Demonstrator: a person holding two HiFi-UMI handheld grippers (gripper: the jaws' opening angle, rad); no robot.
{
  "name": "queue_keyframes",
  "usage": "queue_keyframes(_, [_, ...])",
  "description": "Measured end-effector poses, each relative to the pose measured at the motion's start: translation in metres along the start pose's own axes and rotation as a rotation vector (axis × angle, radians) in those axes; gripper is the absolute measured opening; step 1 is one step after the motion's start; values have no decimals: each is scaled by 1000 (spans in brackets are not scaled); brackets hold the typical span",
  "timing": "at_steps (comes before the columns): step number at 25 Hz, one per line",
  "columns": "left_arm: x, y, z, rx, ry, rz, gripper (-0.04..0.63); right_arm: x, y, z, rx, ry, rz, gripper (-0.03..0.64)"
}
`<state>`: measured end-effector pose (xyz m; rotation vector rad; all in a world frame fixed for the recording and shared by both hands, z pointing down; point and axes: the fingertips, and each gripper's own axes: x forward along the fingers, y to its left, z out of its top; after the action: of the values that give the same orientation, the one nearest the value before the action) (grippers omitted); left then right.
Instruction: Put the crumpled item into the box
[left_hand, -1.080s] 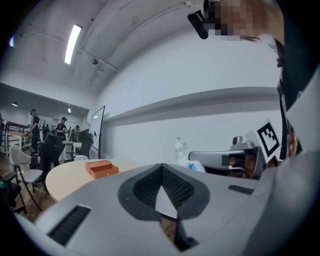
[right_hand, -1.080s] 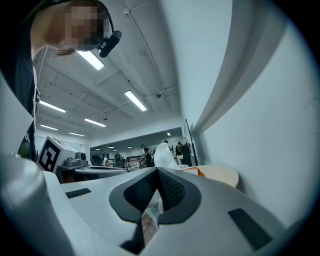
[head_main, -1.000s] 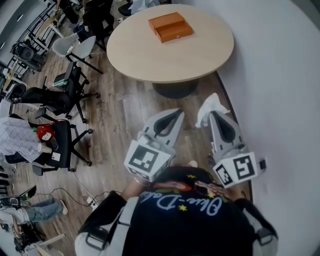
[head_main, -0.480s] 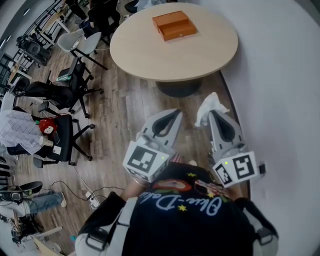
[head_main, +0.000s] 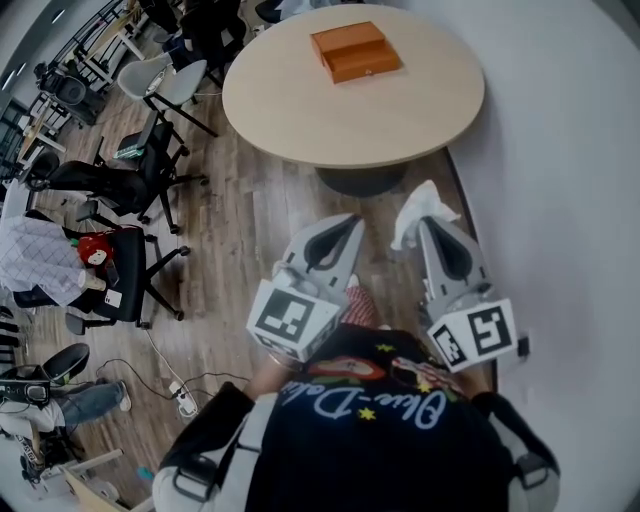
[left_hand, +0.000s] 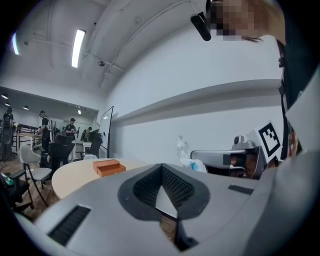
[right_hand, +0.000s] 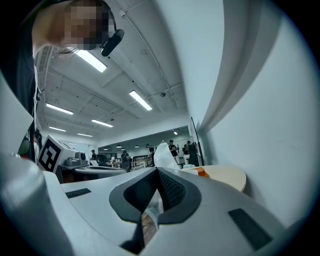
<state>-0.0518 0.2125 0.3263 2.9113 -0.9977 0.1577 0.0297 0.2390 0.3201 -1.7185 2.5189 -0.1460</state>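
Observation:
An orange box (head_main: 358, 50) lies on the far side of a round beige table (head_main: 300, 110); it also shows in the left gripper view (left_hand: 107, 167) and, partly hidden, in the right gripper view (right_hand: 201, 171). My right gripper (head_main: 424, 226) is shut on a white crumpled tissue (head_main: 420, 208), which sticks up past its tips (right_hand: 164, 156) and shows from the side (left_hand: 186, 152). My left gripper (head_main: 350, 224) is beside it, jaws together with nothing in them. Both are held over the wooden floor, short of the table's near edge.
The table's dark base (head_main: 362, 180) stands just ahead of the grippers. A white wall (head_main: 560, 150) runs close along the right. Several office chairs (head_main: 120, 190) stand at the left, one holding a red toy (head_main: 90, 265). Cables (head_main: 165, 392) lie on the floor.
The table and box have shifted slightly right and nearer in the head view. Both grippers keep the same pose, the right still holding the tissue.

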Motion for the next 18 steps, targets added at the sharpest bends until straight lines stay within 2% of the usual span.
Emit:
queue_keyframes(5, [24,9,14,24,-38,-38,-9,16,-19,13,-48,-11,-38,0])
queue_keyframes(18, [79,51,18,0,-53,-85,-9,67,-54,17,-78,8,-83,0])
